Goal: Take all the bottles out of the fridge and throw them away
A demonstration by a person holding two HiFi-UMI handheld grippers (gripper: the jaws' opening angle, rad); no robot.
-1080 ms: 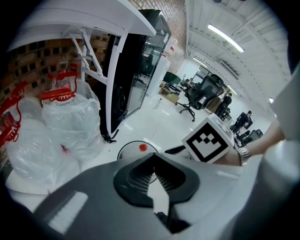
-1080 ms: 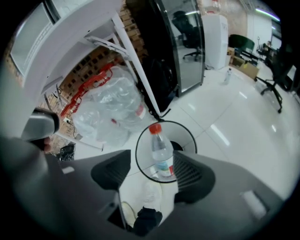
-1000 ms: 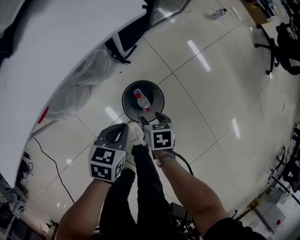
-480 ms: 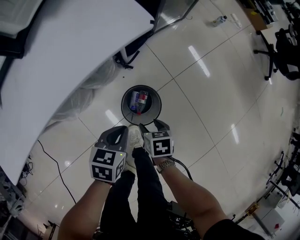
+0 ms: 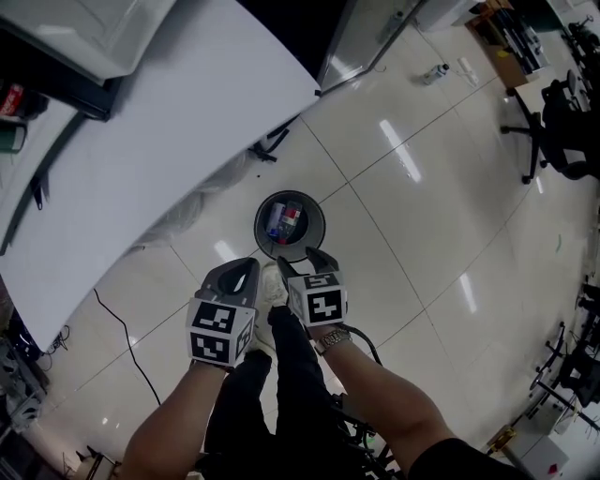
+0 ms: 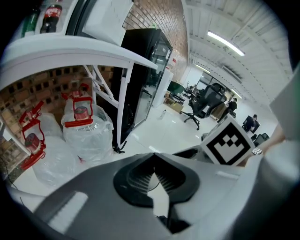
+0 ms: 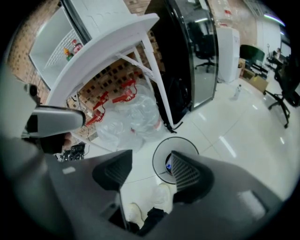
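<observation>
A round black bin (image 5: 265, 208) stands on the floor in front of my feet, with bottles (image 5: 284, 221) lying inside. My left gripper (image 5: 247, 269) hovers above and just short of the bin; its jaws meet at the tips (image 6: 152, 157) with nothing between them. My right gripper (image 5: 298, 260) hangs beside it, open and empty, and its jaws have just been closing slightly. Between its jaws the right gripper view shows the bin (image 7: 160, 154) below. More bottles (image 6: 51, 11) stand on the open fridge's shelves, and these shelf bottles (image 7: 75, 47) also show at upper left in the right gripper view.
The white fridge door (image 5: 159, 122) stands open at the left. Water jugs in plastic bags (image 6: 86, 131) sit under it. A black cabinet (image 6: 145, 70) stands behind. Office chairs (image 5: 562, 112) and a loose bottle (image 5: 436, 72) are at the far right. A cable (image 5: 122, 337) lies at left.
Both grippers have risen away from the bin. The bottle with the red cap, upright in the bin a second ago, now lies inside it. The fridge's shelves have come into view.
</observation>
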